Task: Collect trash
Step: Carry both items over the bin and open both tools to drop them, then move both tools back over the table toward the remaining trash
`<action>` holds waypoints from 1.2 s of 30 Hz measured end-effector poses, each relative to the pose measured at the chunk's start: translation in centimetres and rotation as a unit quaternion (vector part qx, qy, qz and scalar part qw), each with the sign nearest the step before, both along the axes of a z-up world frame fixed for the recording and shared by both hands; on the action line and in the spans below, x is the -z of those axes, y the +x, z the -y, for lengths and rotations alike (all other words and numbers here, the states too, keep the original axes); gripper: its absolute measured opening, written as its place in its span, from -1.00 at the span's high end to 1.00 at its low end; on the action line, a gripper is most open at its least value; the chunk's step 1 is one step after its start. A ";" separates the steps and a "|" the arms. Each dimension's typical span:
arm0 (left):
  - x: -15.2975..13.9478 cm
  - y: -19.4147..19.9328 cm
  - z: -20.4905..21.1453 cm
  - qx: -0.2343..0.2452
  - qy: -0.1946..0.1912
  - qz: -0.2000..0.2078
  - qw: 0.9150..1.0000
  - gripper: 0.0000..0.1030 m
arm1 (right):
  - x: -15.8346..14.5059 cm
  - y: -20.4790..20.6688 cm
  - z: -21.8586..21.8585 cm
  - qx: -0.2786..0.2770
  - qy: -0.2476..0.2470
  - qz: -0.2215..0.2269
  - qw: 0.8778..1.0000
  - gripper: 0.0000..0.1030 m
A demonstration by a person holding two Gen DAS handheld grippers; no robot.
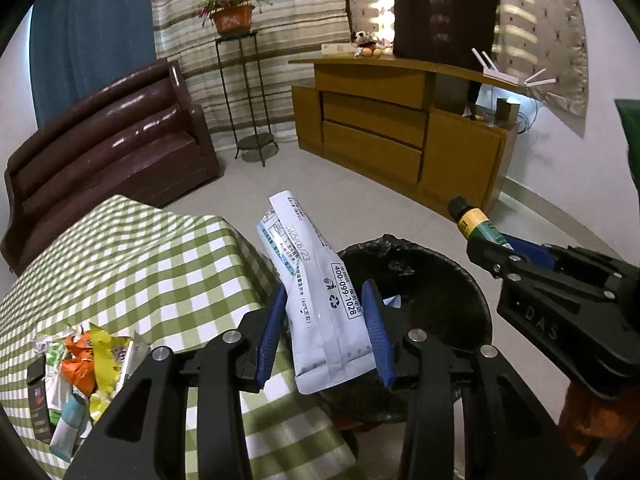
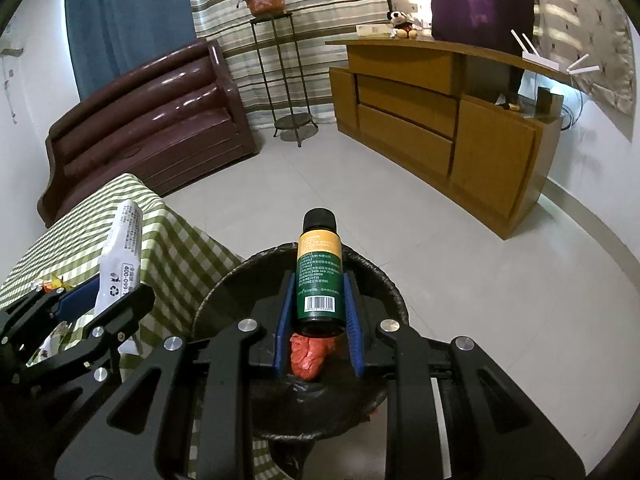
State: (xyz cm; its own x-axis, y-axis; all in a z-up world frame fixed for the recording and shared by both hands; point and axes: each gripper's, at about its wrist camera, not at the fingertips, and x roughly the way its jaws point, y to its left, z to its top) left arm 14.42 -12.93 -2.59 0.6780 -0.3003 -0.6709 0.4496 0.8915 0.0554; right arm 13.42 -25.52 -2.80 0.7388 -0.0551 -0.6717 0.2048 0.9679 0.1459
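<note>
My left gripper (image 1: 326, 300) is shut on a white printed pouch (image 1: 316, 280) and holds it upright at the table's corner, beside the black-lined trash bin (image 1: 448, 264). The pouch also shows in the right wrist view (image 2: 120, 256). My right gripper (image 2: 318, 288) is shut on a small green and yellow bottle with a black cap (image 2: 319, 272), held over the bin (image 2: 224, 292). The bottle also shows in the left wrist view (image 1: 476, 222). A crumpled red piece (image 2: 308, 356) lies inside the bin below the bottle.
A pile of coloured wrappers (image 1: 80, 368) lies on the green checked tablecloth (image 1: 140, 252) at the left. A brown sofa (image 1: 112, 132), a metal plant stand (image 1: 248, 100) and a wooden cabinet (image 1: 400, 128) stand across the tiled floor.
</note>
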 end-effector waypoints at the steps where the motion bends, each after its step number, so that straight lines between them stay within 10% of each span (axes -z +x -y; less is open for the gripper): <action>1: 0.0 0.2 0.1 -0.001 -0.002 -0.006 1.000 0.22 | 0.1 0.1 0.1 0.000 0.001 0.000 1.000 0.55; 14: 0.4 1.0 0.8 -0.009 0.002 -0.026 1.000 -0.22 | 1.3 0.9 1.0 0.005 0.020 -0.010 1.000 0.42; 36: -1.6 -0.9 -5.6 -0.073 -0.008 -0.012 0.997 -0.33 | -0.3 -0.7 -2.9 -0.015 0.008 -0.012 1.000 -0.04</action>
